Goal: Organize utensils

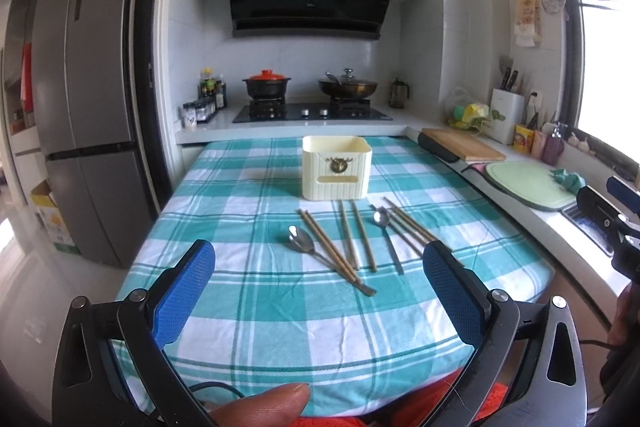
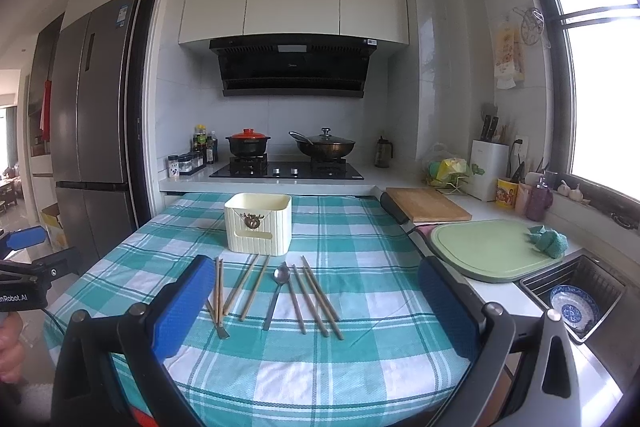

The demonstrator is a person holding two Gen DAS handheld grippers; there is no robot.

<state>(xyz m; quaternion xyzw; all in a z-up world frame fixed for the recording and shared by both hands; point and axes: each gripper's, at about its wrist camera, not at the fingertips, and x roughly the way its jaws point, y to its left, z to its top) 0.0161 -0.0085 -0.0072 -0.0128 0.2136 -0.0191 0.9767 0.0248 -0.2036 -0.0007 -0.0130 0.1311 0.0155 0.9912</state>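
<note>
1. Both the left gripper [image 1: 319,301] and right gripper [image 2: 316,307] hovered spread wide and empty over the surface's [image 1: 248,311] near edge.
2. Chopsticks [image 1: 349,241] and two spoons [image 1: 301,239] lay loose mid-surface, just before the cream box [image 1: 336,167] toward the far edge.
3. These looked light, stiff, thin and slippery; pinching a spoon mid-handle, or a chopstick pair across the middle, seemed safest.

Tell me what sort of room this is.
A home kitchen, by the look of it: a gas hob with pots under a range hood, and a tall fridge by the doorway.
</note>
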